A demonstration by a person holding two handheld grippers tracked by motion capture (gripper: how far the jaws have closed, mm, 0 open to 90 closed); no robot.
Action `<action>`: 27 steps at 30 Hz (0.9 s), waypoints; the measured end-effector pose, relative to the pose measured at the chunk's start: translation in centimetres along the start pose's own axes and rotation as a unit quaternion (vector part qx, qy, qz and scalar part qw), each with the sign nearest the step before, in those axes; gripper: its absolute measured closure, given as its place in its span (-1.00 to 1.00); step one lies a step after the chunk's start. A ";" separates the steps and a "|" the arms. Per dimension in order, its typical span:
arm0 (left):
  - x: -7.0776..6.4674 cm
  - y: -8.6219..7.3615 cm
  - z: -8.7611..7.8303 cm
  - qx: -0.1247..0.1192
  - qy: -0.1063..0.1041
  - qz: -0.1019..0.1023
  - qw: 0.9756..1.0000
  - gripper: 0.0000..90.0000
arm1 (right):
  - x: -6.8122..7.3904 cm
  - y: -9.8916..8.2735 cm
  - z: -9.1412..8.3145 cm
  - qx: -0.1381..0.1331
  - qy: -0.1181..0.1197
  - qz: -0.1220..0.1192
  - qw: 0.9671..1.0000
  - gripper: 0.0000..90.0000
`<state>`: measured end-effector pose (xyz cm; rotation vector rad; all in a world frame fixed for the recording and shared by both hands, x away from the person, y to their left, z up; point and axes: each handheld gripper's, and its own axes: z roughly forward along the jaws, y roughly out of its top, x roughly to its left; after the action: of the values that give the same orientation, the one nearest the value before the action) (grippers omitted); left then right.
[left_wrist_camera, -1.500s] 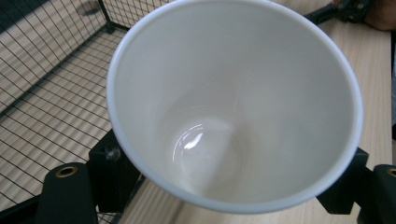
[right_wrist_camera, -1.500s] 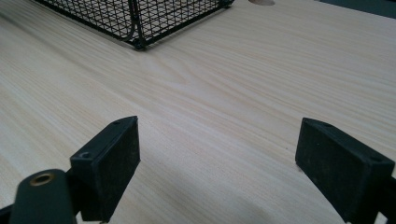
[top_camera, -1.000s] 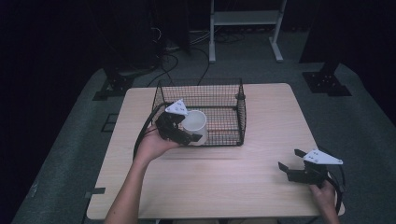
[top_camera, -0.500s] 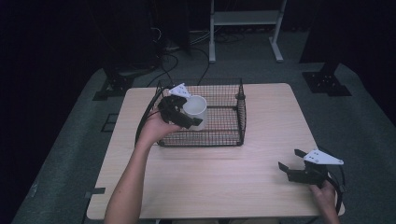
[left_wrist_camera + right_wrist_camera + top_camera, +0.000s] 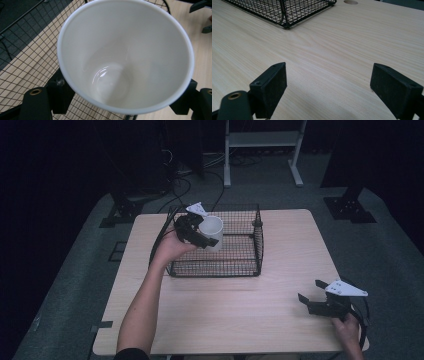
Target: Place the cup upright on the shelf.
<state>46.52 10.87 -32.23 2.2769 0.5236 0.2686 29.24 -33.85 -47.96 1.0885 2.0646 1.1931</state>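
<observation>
Left gripper point(image 5: 206, 236) clamped on white cup point(image 5: 212, 231), 1 jaw on each side of the cup wall. Cup held tilted above the left end of the black wire basket point(image 5: 245, 265), seemingly clear of the mesh floor; hard to confirm from the high view. Cup interior empty. Right gripper point(image 5: 314, 297) near the tabletop point(image 5: 240, 305) front right corner, jaws spread wide, nothing between them, well apart from basket.

The left claw point(image 5: 207, 236) is raised on an outstretched forearm, jaws clamped — the right claw point(image 5: 314, 292) rests low, jaws spread wide.
</observation>
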 end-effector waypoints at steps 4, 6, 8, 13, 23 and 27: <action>0.6 -0.1 0.6 -0.005 -0.004 -0.005 1.000 -0.51 | 0.0 0.0 0.0 0.000 0.001 0.000 1.000 -0.71; 0.8 -0.1 0.9 -0.003 -0.002 -0.003 1.000 -0.51 | 0.0 0.0 0.0 0.000 0.000 0.001 1.000 -0.71; 1.1 -0.1 1.3 -0.005 -0.002 -0.008 1.000 -0.51 | 0.0 0.0 0.0 0.000 0.000 0.001 1.000 -0.71; 2.2 -0.7 3.0 0.005 -0.011 -0.023 1.000 -0.51 | -0.1 0.0 0.0 0.000 0.000 0.002 1.000 -0.71; 3.4 -1.3 4.8 0.007 -0.026 -0.036 0.999 -0.51 | -0.1 0.0 0.0 0.000 -0.002 0.003 1.000 -0.71; 3.7 -1.6 5.7 0.015 -0.031 -0.043 0.999 -0.52 | -0.1 0.0 0.0 -0.001 -0.003 0.005 1.000 -0.71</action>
<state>51.33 9.85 -37.22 2.2783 0.5948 0.1492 29.33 -33.94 -47.96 1.1020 2.0552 1.1938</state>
